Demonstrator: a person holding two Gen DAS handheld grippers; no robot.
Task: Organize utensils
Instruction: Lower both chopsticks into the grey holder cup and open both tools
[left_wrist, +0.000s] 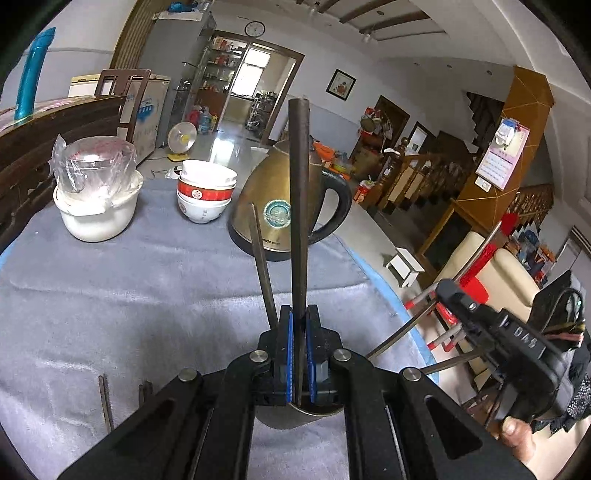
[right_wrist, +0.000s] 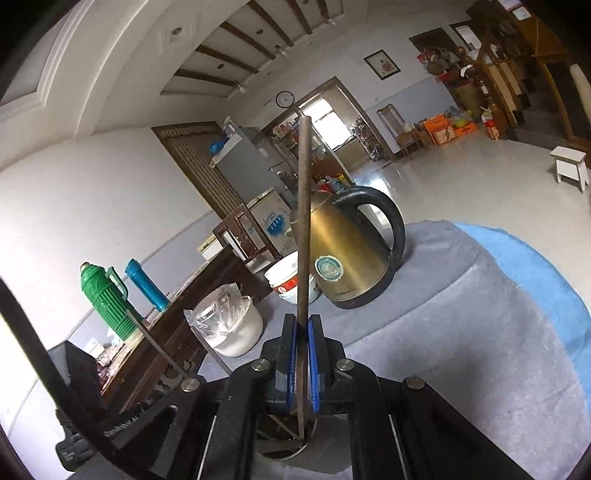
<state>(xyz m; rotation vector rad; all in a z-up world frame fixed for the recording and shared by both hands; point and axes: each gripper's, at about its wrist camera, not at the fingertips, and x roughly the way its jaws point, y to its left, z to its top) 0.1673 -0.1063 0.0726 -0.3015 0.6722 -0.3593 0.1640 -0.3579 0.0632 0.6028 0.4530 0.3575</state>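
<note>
2 chopsticks held up, 1 pinched tight in the left fingers (left_wrist: 299, 350) and 1 in the right fingers (right_wrist: 303, 363), both poking up in front of the gold kettle (left_wrist: 280, 206). Could slip and fall onto the tabletop (left_wrist: 147, 288) if tipped, or knock the kettle.
</note>
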